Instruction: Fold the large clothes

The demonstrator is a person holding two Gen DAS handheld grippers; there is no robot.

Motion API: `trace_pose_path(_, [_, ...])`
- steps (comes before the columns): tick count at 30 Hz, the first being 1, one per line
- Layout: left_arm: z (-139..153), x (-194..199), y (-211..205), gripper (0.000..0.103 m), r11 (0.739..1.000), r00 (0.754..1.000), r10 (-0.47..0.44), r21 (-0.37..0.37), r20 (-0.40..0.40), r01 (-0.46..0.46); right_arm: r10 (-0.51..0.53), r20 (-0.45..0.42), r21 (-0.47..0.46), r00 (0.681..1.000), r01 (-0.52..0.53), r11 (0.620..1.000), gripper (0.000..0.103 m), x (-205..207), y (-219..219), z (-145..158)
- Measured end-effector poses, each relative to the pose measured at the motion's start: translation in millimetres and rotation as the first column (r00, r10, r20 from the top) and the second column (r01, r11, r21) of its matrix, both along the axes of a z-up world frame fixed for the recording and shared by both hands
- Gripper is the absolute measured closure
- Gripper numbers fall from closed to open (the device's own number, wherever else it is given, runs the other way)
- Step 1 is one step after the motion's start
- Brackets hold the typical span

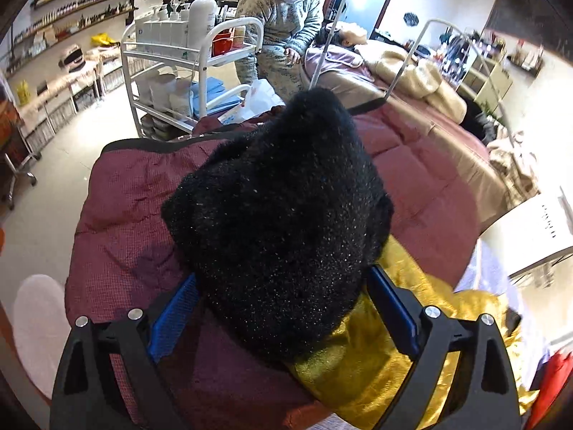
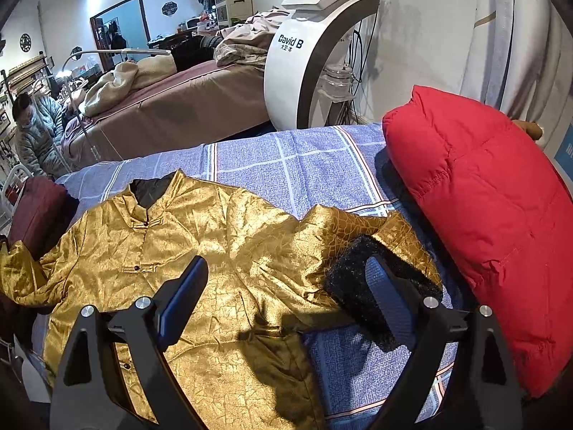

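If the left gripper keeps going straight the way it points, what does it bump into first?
Probably the fuzzy black cuff of the gold jacket. It sits right between the open left gripper fingers, over a maroon quilted coat; how close it is, I can't tell.

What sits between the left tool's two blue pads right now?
In the left wrist view, the black fuzzy cuff of the gold jacket fills the gap of the left tool. The pads stand wide, not yet pressing it.
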State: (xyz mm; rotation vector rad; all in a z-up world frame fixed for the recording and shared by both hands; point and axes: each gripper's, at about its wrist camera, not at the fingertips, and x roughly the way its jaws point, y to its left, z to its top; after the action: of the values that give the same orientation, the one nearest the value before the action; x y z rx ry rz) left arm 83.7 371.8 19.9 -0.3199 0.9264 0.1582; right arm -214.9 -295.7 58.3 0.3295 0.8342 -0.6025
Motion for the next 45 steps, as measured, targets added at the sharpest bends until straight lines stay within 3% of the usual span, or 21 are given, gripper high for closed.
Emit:
trace_pose_path(19, [10.6,0.7,-4.9,0.011,0.998,0.999,-0.001,0.065,0.035,-0.001,0.023,-0.021,0.025,1.000,-0.022,0.999,0.014,6.4,9.9,-2.7])
trace_pose_path(22, [14.9,-2.8,2.9,0.011,1.000,0.998,0.001,0.008,0.057,-0.001,0.025,-0.018,0.032,1.000,-0.025,0.999,0.014,7.6,10.1,-3.9])
trace_pose_path(24, [16.5,-5.2,14.7,0.011,0.994,0.996,0.003,-0.105,0.092,0.006,0.022,-0.015,0.039,1.000,-0.022,0.999,0.014,6.8,10.4,-5.1])
trace_pose_path(27, [9.0,-6.6,38.8,0.008,0.951,0.994,0.048,-0.309,0.096,-0.016,0.017,-0.012,0.044,1.000,-0.017,0.999,0.014,3.5,11.3,-7.8])
trace_pose_path(28, [4.7,-5.5,44.9,0.008,0.939,0.995,0.065,-0.341,0.072,-0.037,0.013,-0.013,0.046,1.000,-0.013,0.999,0.014,2.3,11.3,-9.2])
trace_pose_path(31, [-4.5,-5.4,60.2,0.008,0.947,0.992,0.126,-0.298,-0.006,-0.122,0.004,-0.011,0.060,1.000,-0.003,0.998,0.014,-0.9,10.9,-12.4])
trace_pose_path(32, [-5.9,-8.6,69.2,0.007,0.937,0.989,0.146,-0.319,-0.005,-0.140,0.000,-0.008,0.064,1.000,0.001,0.998,0.014,-2.2,10.8,-13.2])
trace_pose_path(34, [-10.6,-16.5,87.8,0.006,0.894,0.983,0.184,-0.419,0.018,-0.160,-0.007,-0.006,0.069,1.000,0.007,0.998,0.014,-4.8,10.3,-14.5])
trace_pose_path(35, [-16.9,-18.8,97.8,0.006,0.855,0.979,0.203,-0.489,0.014,-0.170,-0.010,-0.005,0.071,1.000,0.011,0.997,0.014,-5.9,10.0,-15.4])
trace_pose_path(37, [-29.4,-13.7,105.6,0.006,0.803,0.985,0.167,-0.575,-0.031,-0.154,-0.013,-0.008,0.076,1.000,0.014,0.997,0.014,-6.5,8.4,-17.7])
trace_pose_path(40, [-29.2,-6.4,106.7,0.006,0.794,0.995,0.093,-0.602,-0.019,-0.086,-0.021,-0.017,0.090,1.000,0.023,0.996,0.014,-4.8,6.7,-19.2])
trace_pose_path(41, [-29.0,-4.9,106.5,0.006,0.770,0.997,0.073,-0.636,0.001,-0.056,-0.021,-0.013,0.094,1.000,0.022,0.995,0.014,-4.6,6.7,-18.9])
trace_pose_path(42, [-30.4,-2.6,106.8,0.006,0.721,0.999,0.045,-0.693,0.028,-0.013,-0.020,-0.008,0.094,1.000,0.021,0.995,0.014,-4.4,7.7,-18.6])
trace_pose_path(43, [-30.4,-0.4,105.2,0.006,0.694,0.999,0.026,-0.720,0.044,0.014,-0.017,-0.007,0.092,1.000,0.018,0.996,0.014,-4.0,8.5,-18.1])
trace_pose_path(44, [-29.2,2.4,102.9,0.006,0.697,0.999,0.015,-0.717,0.046,0.022,-0.012,-0.009,0.089,1.000,0.013,0.996,0.014,-2.9,9.8,-18.0])
trace_pose_path(45, [-27.4,6.0,100.5,0.006,0.725,0.999,0.011,-0.689,0.036,0.017,-0.007,-0.014,0.084,1.000,0.008,0.996,0.014,-1.9,10.8,-18.1])
